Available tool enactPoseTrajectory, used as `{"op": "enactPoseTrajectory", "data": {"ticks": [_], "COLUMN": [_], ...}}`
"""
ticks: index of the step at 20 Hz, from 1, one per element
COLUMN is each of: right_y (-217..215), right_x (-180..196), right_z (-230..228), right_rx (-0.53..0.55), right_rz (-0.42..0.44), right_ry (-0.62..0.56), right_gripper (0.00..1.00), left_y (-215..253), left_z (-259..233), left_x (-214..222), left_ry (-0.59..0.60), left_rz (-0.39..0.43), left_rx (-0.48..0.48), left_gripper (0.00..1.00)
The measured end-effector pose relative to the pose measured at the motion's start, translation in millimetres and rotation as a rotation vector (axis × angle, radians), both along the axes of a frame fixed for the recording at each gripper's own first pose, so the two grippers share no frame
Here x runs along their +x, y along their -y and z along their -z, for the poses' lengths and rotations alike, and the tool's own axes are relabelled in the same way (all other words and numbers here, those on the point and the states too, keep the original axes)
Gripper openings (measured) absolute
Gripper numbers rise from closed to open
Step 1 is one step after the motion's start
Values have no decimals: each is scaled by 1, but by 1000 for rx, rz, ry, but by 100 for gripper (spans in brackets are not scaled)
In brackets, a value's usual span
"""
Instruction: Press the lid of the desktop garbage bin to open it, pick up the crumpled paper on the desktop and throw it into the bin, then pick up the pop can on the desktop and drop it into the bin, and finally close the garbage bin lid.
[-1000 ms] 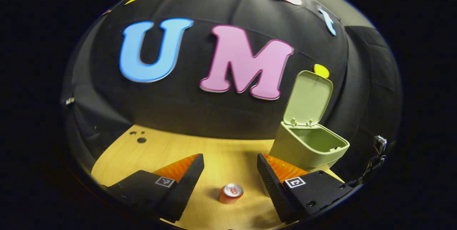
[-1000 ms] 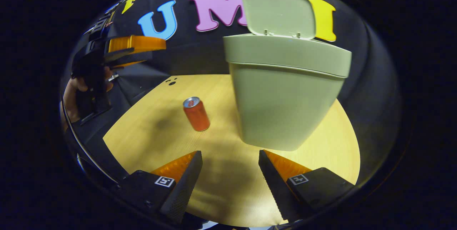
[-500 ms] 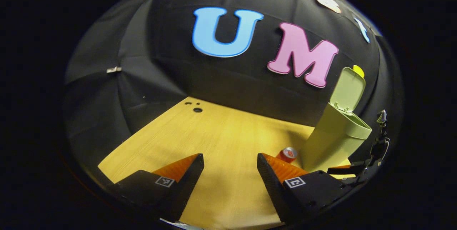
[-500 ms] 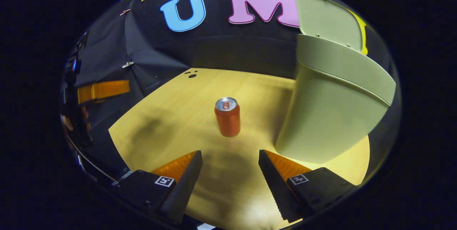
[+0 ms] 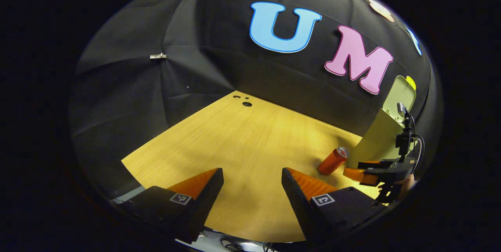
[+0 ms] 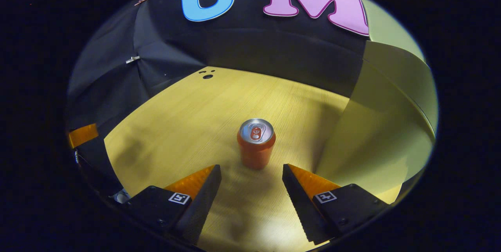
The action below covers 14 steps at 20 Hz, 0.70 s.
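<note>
One upright pop can (image 6: pixel 256 143) just beyond right gripper (image 6: pixel 250 175).

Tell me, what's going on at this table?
A person holds a gripper in each hand and is clearing rubbish into a green bin, whose lid stands open. The right gripper is open and lined up just short of an upright can on the table beside the bin. The left gripper is open too, off to the side over bare table.
</note>
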State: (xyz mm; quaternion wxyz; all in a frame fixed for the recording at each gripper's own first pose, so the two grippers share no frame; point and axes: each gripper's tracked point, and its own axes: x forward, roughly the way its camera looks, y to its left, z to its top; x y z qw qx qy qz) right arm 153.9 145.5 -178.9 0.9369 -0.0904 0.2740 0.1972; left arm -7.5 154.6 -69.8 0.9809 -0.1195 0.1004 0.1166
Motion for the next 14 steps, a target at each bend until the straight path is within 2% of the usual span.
{"op": "enactPoseTrajectory", "data": {"ticks": [14], "right_y": [-20], "right_x": [66], "right_z": [28], "right_rx": [-36], "right_rz": [27], "right_ry": [-38], "right_gripper": [99], "left_y": [-16], "left_z": [11], "left_x": [-20], "left_ry": [-44], "left_rz": [-87], "left_rx": [0], "left_gripper": [96]}}
